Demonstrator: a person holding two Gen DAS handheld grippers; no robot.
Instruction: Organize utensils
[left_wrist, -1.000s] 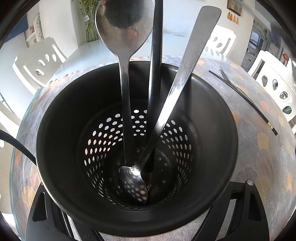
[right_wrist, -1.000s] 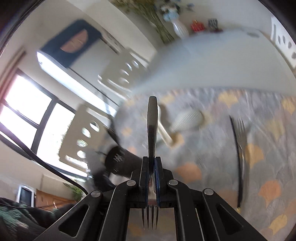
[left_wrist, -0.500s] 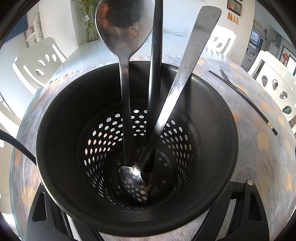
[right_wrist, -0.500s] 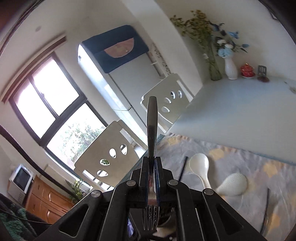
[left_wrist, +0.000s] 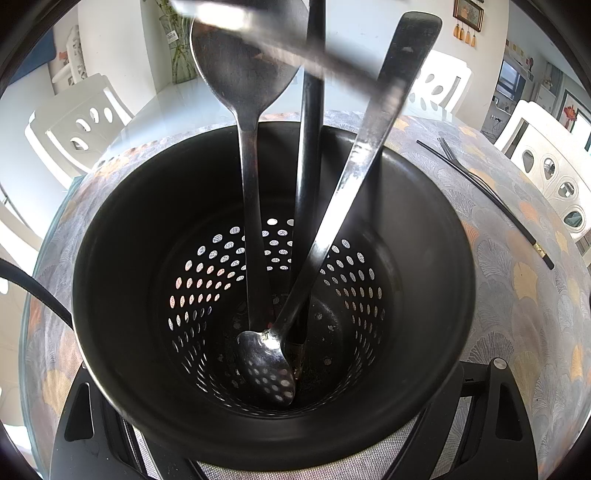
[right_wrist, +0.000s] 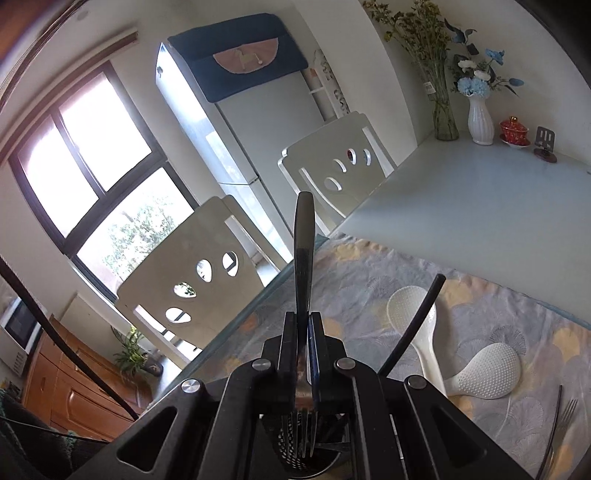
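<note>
shiny metal fork (right_wrist: 303, 254): pinched tight in right gripper (right_wrist: 305, 325), handle sticking out ahead, prongs at the camera end, above round black holder with holes (left_wrist: 122, 229) | holder: held across its sides by left gripper (left_wrist: 280, 448), on flowery tablecloth (left_wrist: 517, 295) | inside holder: two metal spoons (left_wrist: 266, 354), one dark handle

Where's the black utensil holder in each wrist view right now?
Left wrist: the utensil holder fills the centre, seen from above, utensils standing inside.
Right wrist: only its top shows at the bottom centre, below the right gripper and its fork.
Shared landmark: the patterned tablecloth.
</note>
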